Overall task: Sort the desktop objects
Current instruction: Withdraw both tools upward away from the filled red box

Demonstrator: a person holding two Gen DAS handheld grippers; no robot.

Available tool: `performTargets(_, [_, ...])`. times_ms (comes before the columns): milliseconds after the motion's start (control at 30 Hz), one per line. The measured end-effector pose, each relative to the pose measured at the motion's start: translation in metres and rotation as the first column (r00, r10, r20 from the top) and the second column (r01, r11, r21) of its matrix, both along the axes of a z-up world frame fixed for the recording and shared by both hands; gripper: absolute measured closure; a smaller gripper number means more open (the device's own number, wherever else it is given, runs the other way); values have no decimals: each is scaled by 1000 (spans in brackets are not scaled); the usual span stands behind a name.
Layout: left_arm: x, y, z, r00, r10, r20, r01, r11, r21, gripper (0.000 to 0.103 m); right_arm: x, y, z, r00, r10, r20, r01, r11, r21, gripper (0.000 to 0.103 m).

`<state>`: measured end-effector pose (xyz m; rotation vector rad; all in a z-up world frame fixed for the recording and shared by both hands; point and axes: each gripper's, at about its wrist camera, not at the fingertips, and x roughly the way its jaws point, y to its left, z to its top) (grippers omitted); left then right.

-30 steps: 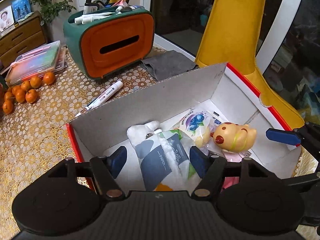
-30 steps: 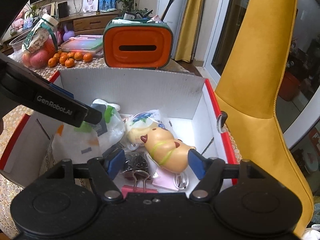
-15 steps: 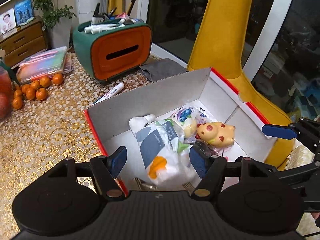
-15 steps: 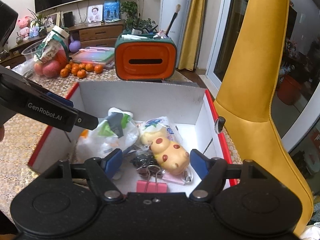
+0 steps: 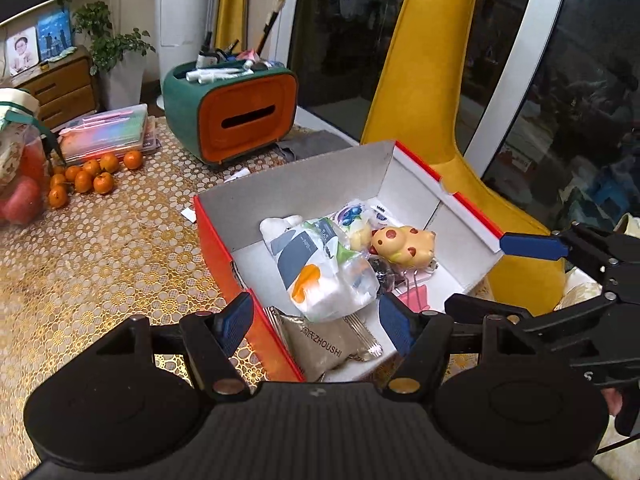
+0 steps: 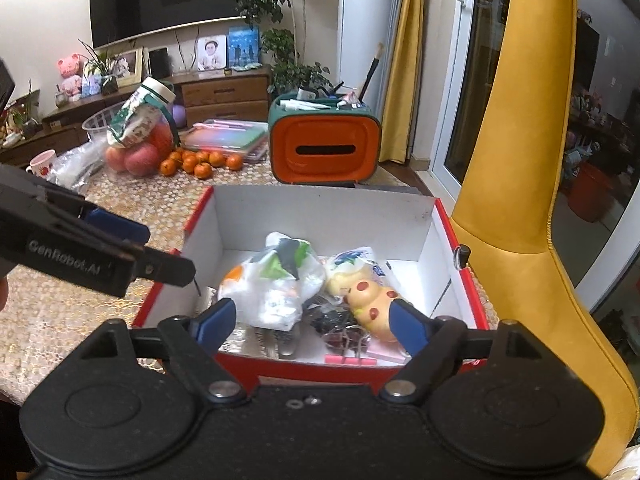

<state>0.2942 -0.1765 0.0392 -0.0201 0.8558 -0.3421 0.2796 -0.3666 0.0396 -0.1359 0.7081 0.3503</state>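
Gold lace-patterned cloth covers the table (image 5: 100,248), and behind it a living room with a wooden sideboard and a yellow chair (image 6: 532,160) is seen.

A red-edged cardboard box (image 5: 224,248) with white inner walls is placed directly ahead of both tongs. The left gripper (image 5: 316,322) is held above the box's near left corner, its blue pads spread about halfway, with nothing pinched between them; one pad is seen over the red wall, the other over the box floor. The right gripper (image 6: 310,320) is held over the box's near wall, its jaws opening, and no object is pressed by its pads, though the box contents are framed between them.

Inside the box, a crumpled white plastic bag (image 5: 320,272) with grey and orange print is found just beyond the left gripper's pads. A yellow spotted toy (image 6: 372,296) lies close to the right gripper's right pad, beside a small blue-printed packet (image 6: 352,260). Black binder clips (image 6: 340,320) and a pink clip (image 6: 350,360) are seen near the front wall, and a brown snack packet (image 5: 324,344) rests between the left gripper's pads at the near corner.

Further ahead, an orange and green tissue holder (image 6: 324,152) filled with pens is set behind the box. To the left of both tongs, small oranges (image 5: 88,176) are scattered next to a clear pencil case (image 5: 108,136).
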Motion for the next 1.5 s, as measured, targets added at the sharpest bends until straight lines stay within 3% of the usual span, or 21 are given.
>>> performTargets(267, [-23,6,4,1000,-8,25,8,1000,-1,35,-15,0,2,1000,-10,7,9,999,45,16])
performTargets(367, [-30,8,4,999,-4,39,4,1000,1,34,-24,1,5,999,4,41,-6,999,42,10])
performTargets(633, [-45,14,4,998,7,60,-7,1000,5,20,-40,0,8,996,-5,84,-1,998,62,5])
performTargets(833, [-57,17,3,996,5,88,-6,1000,17,19,-49,1,6,995,-13,99,5,997,81,3])
performTargets(1000, [-67,22,-1,994,12,105,-14,1000,20,5,-57,2,6,991,-30,127,17,995,103,1])
performTargets(1500, [-91,30,-8,988,21,154,-31,998,63,5,-78,9,-4,989,-80,123,60,985,159,1])
